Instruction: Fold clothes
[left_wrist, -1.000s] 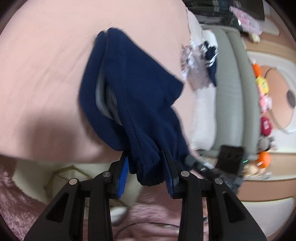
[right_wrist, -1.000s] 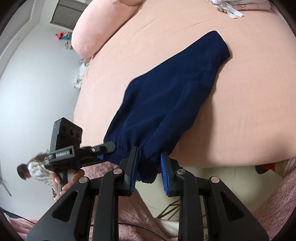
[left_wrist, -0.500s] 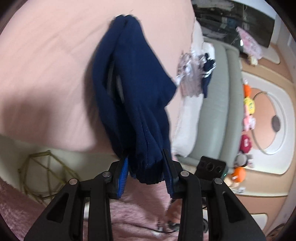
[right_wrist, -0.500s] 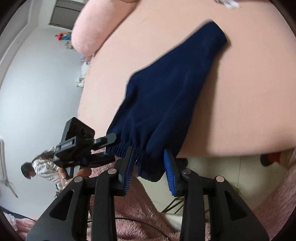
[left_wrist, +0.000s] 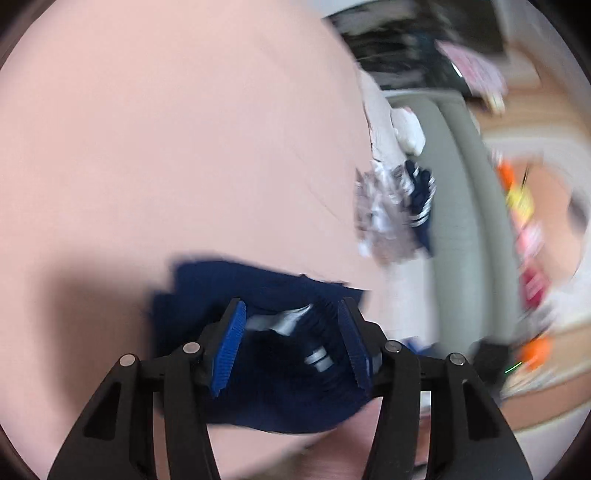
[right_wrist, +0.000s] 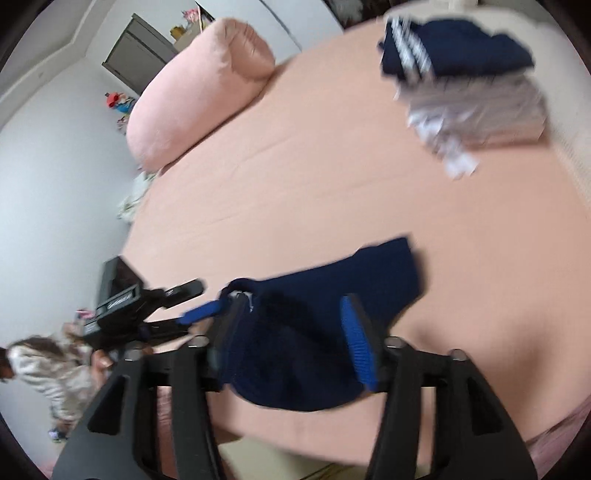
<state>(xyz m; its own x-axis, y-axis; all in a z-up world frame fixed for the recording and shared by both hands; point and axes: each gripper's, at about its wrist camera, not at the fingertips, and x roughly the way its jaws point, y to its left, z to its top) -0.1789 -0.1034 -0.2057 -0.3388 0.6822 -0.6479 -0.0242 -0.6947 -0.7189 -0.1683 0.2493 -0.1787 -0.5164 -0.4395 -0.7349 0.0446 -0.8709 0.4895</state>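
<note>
From the left wrist view, the left hand-held gripper (left_wrist: 290, 332) stands spread wide, its blue pads (left_wrist: 229, 343) parted on either side of the navy garment (left_wrist: 258, 380) and pressing nothing. The garment lies bunched on the pink bed (left_wrist: 166, 147) near its front edge, with a bit of grey and white lining showing between the pads. To the right, at the bed's far side, a small pile of clothes (left_wrist: 393, 210) sits blurred, grey-white cloth with a navy striped piece beside it; past it runs a grey sofa (left_wrist: 461, 221), and bright toys (left_wrist: 521, 206) smear along the right margin. From the right wrist view, the left hand-held gripper (right_wrist: 199, 299) reaches in from the left, its tip touching the garment's left end, and a person (right_wrist: 48, 373) shows faintly at the far left. A pink pillow (right_wrist: 199, 96) rests at the upper left of the bed (right_wrist: 295, 184). The right hand-held gripper (right_wrist: 291, 339) is likewise released, its pads (right_wrist: 356, 343) wide apart with the garment (right_wrist: 332, 288) heaped between them, lying low on the bed close to the near edge. At the upper right the pile (right_wrist: 469, 74) rests well apart from the garment, a navy striped piece atop grey cloth.
</note>
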